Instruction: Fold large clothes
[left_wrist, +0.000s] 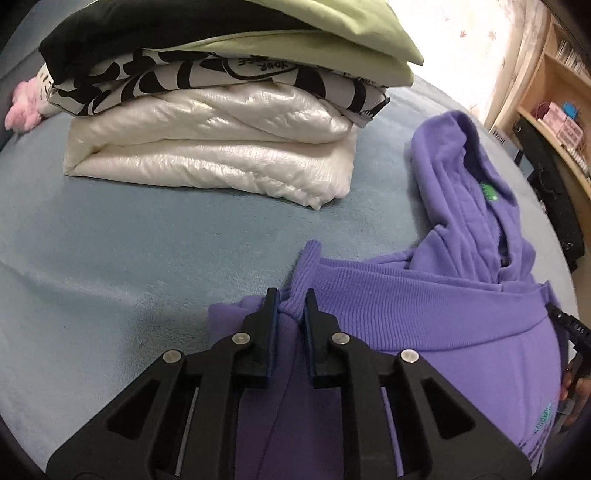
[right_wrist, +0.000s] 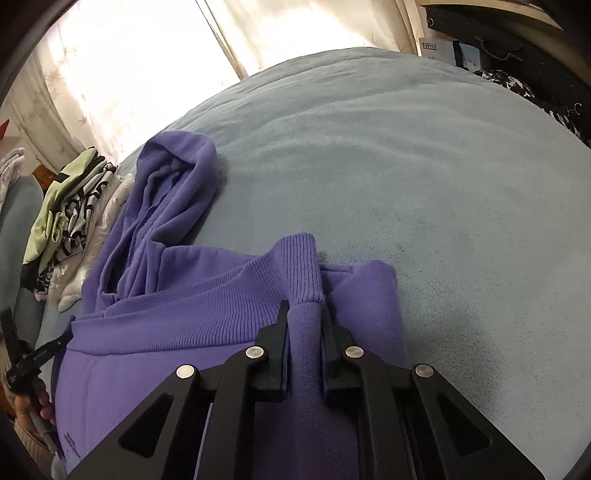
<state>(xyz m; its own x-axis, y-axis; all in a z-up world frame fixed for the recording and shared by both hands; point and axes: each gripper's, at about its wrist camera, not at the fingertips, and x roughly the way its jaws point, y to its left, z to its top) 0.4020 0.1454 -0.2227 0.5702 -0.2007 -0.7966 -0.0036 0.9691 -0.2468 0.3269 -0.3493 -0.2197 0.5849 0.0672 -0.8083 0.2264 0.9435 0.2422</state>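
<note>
A purple hoodie (left_wrist: 424, 306) lies on the blue-grey bed cover, its ribbed hem folded up over the body and its hood (left_wrist: 454, 166) stretched away from me. My left gripper (left_wrist: 291, 302) is shut on the left corner of the ribbed hem. In the right wrist view the hoodie (right_wrist: 177, 302) fills the lower left, with its hood (right_wrist: 173, 184) beyond. My right gripper (right_wrist: 304, 310) is shut on the right corner of the hem, which bunches up between the fingers.
A stack of folded clothes (left_wrist: 207, 103) sits at the back left: white puffy jacket, black-and-white print, green and black on top. It also shows in the right wrist view (right_wrist: 70, 206). A pink plush (left_wrist: 26, 110) lies far left. Shelves (left_wrist: 554, 92) stand at right.
</note>
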